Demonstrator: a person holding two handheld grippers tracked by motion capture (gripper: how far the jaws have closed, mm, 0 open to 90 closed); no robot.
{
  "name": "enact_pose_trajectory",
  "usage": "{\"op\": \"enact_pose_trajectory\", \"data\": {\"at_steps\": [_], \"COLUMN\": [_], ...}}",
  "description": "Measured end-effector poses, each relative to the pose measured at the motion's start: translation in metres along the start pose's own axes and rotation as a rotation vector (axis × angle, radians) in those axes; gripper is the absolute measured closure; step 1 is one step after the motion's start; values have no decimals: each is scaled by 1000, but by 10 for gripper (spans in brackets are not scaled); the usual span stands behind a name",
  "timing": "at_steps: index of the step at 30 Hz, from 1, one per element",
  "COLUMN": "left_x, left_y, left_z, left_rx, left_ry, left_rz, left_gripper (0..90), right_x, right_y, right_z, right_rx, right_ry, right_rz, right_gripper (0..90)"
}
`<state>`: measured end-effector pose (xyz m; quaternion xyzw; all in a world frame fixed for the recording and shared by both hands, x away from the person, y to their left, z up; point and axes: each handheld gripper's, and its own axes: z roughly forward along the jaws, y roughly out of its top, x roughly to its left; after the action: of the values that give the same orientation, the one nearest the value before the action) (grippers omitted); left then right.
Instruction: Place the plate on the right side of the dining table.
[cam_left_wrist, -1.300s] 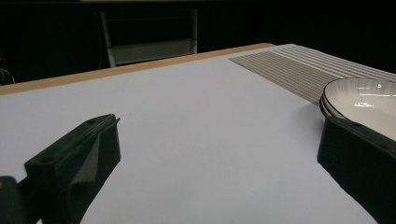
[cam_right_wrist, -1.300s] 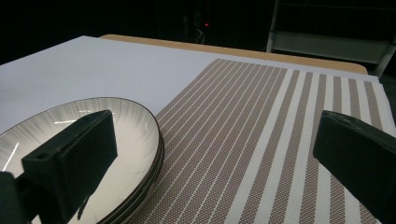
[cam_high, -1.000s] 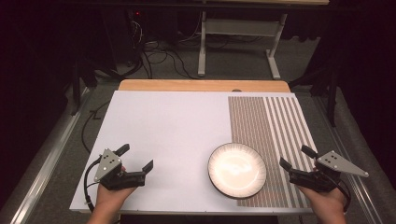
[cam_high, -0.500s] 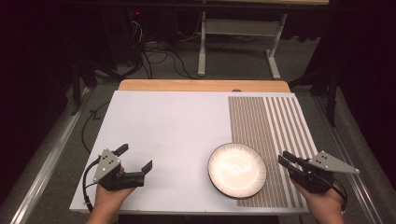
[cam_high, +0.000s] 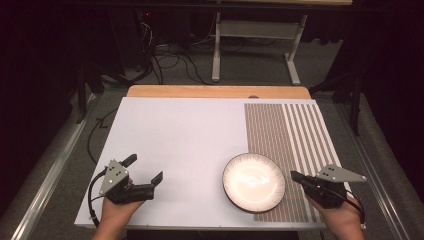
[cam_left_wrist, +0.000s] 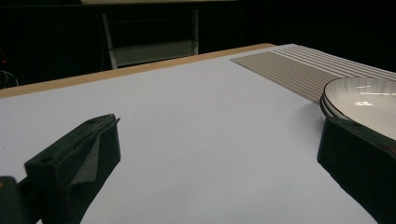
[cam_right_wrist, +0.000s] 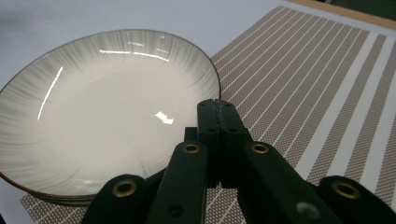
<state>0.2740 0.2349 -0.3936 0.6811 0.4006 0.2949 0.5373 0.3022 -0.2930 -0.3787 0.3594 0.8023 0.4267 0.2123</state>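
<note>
Pressed flat together, the right gripper (cam_high: 296, 176)'s black fingers (cam_right_wrist: 217, 135) hold nothing and aim at the glossy white ribbed ceramic plate (cam_high: 253, 181), probably lining up with its 3 o'clock rim. At 9 o'clock, the left gripper (cam_high: 144, 168) waits with jaws spread, empty.

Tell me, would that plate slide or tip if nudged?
The plate looks glazed and glossy, so probably slippery and breakable. It sits low and wide, half on the striped mat, so likely slides rather than tips. There may be two stacked.
</note>
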Motion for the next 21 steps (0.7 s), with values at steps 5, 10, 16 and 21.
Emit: {"op": "enact_pose_trajectory", "data": {"at_steps": [5, 10, 16, 21], "left_x": [0, 0, 1, 0], "left_y": [0, 0, -1, -1], "left_z": [1, 1, 1, 1], "left_rx": [2, 1, 2, 1], "left_ry": [-2, -2, -3, -3], "left_rz": [-2, -2, -7, -10], "left_gripper": [2, 3, 2, 3], "right_x": [5, 9, 8, 10], "right_y": [-2, -3, -3, -3], "right_z": [9, 17, 18, 17], "right_rx": [60, 99, 110, 115], "right_ry": [12, 7, 5, 4], "right_rz": [-40, -66, -67, -64], "right_gripper": [900, 900, 900, 900]}}
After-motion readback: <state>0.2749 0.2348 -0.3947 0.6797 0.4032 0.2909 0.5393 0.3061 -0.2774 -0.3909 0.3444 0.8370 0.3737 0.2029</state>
